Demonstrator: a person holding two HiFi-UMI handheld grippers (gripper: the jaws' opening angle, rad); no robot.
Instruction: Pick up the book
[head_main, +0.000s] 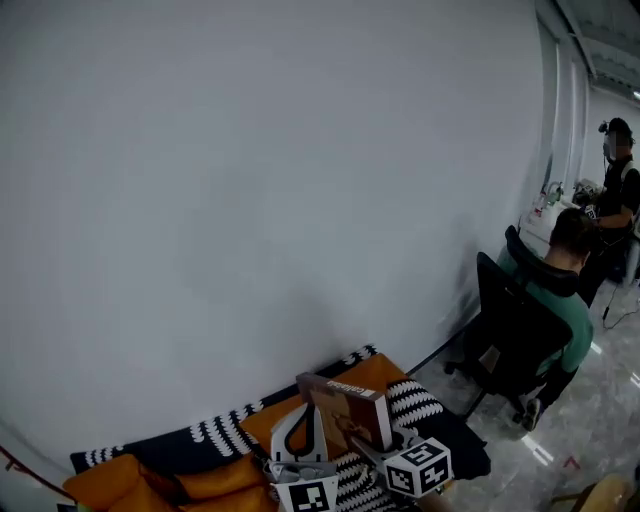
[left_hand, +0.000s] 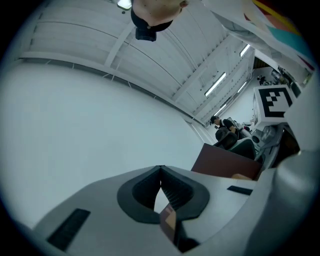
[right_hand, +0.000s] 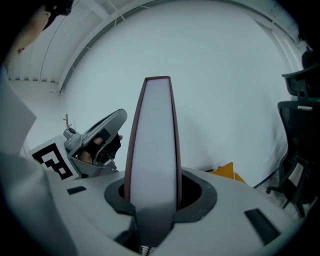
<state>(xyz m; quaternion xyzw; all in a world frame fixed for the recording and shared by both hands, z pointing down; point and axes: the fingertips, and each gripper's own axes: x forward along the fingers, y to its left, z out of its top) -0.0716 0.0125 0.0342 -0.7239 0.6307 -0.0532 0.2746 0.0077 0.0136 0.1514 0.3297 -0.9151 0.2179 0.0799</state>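
Note:
The book has a maroon cover and stands upright above the sofa in the head view. My right gripper is shut on its lower part. In the right gripper view its white page edge rises straight up between the dark pads. My left gripper is just left of the book, its curved fingers meeting at the tips. In the left gripper view the jaws touch at the tips, and the book shows to the right. A small brown corner sits low in the gap; I cannot tell if it is gripped.
Below lies a sofa with orange cushions and a black-and-white striped blanket. A plain white wall fills most of the view. At the right a person sits in a black office chair, and another person stands by a desk.

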